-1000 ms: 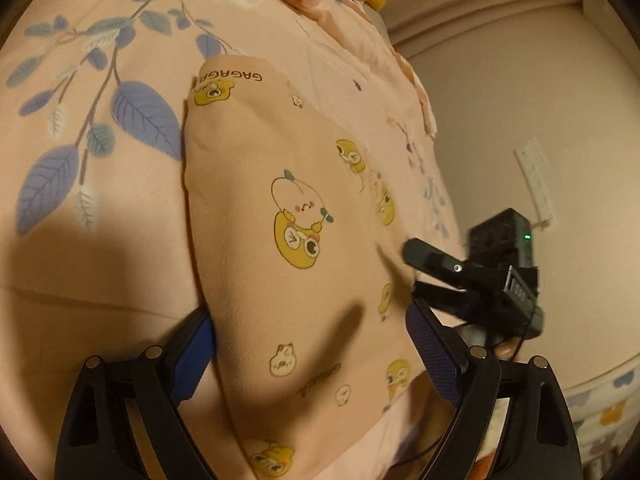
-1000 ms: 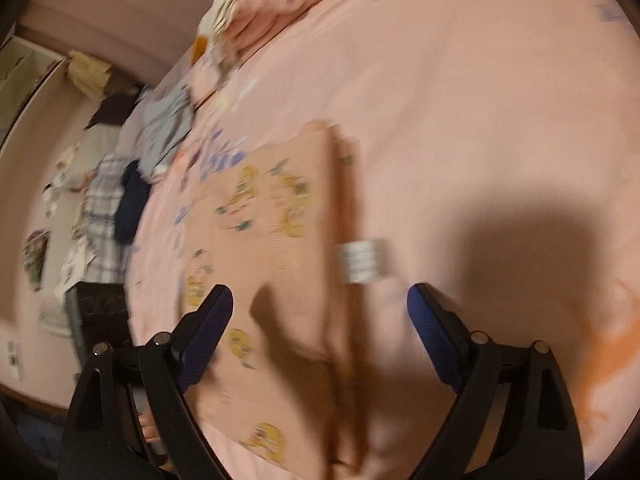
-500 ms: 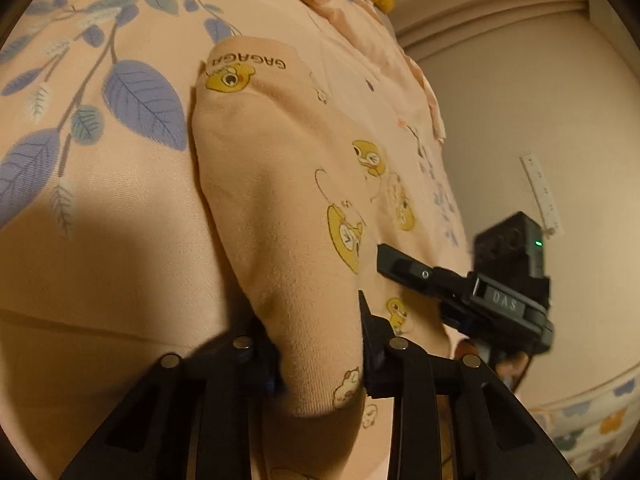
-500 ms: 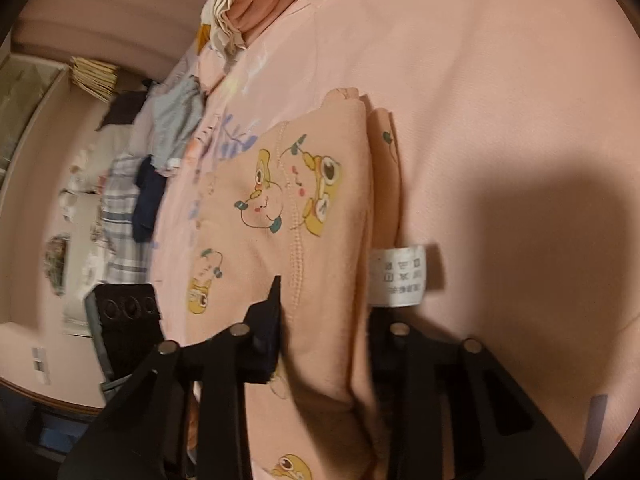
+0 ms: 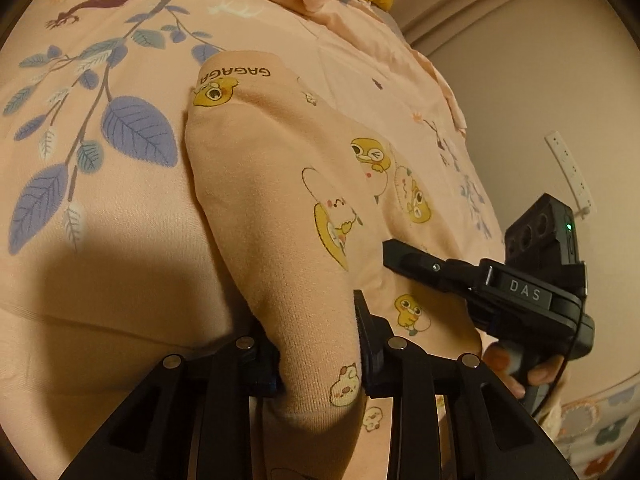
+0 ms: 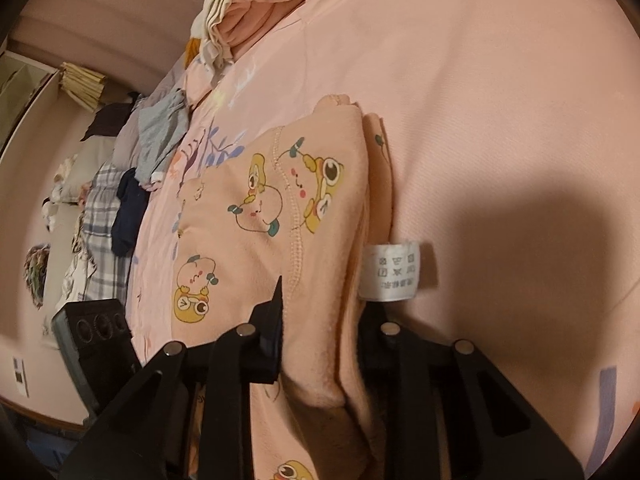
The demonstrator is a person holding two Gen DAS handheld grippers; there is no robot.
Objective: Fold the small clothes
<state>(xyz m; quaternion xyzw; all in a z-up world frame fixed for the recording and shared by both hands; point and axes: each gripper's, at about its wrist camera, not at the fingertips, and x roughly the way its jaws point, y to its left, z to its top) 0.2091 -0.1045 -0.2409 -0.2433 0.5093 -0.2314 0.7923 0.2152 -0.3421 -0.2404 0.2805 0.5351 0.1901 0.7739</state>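
My left gripper pinches a bunched fold of the peach cartoon-print garment; my right gripper is closing on the garment's other edge, cloth pressed between its jaws, beside the white care label; the garment lies on the pink bedsheet; a heap of clothes sits at the far end.

Warm dim light, beige wall with a white power strip, pink leaf-print bedspread underneath.
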